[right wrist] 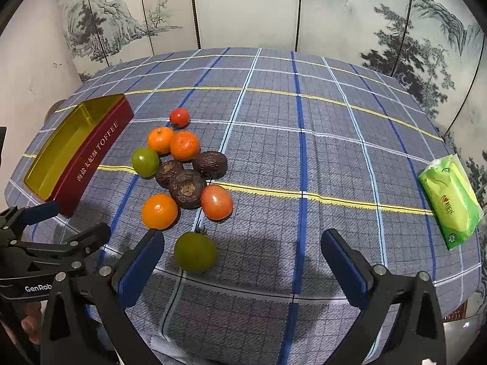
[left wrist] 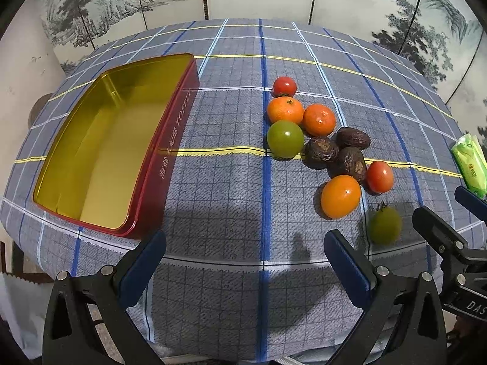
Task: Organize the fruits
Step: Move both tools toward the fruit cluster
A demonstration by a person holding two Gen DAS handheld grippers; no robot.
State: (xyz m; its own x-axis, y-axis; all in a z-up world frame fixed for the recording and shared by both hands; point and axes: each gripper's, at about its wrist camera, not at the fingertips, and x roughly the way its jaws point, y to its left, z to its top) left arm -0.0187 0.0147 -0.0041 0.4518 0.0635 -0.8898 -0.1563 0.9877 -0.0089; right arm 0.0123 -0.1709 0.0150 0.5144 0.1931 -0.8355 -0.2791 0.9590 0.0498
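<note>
Fruits (left wrist: 319,149) lay in a loose cluster on the checked cloth of the worktop (left wrist: 231,194) when I looked through the left wrist camera. At the far end sat a small red tomato (left wrist: 284,86), then two mandarins (left wrist: 285,110) touching each other, with a green tomato (left wrist: 285,139) just below them. Three dark, wrinkled fruits (left wrist: 348,159) were bunched together to the right of it. An orange tomato (left wrist: 341,196) and another red tomato (left wrist: 379,177) sat near that bunch, and a second green tomato (left wrist: 385,225) lay apart, nearest to me. A red tin (left wrist: 179,133) with a gold inside stood open to the left of the cluster, and I saw nothing in it. My left gripper (left wrist: 245,251) hung over bare cloth with its jaws spread wide, holding nothing. My right gripper (left wrist: 450,210) showed at the right edge, jaws likewise apart.

Through the right wrist camera, the same cluster (right wrist: 182,170) lay left of centre, with the tin (right wrist: 94,152) beyond it at the left edge. My right gripper (right wrist: 243,251) had its jaws wide apart, empty, and the near green tomato (right wrist: 195,252) sat just beside the left blue pad (right wrist: 140,269), not touching it. A green tissue pack (right wrist: 450,203) lay well apart at the right edge. The left gripper (right wrist: 73,222) showed at the left, jaws apart.
</note>
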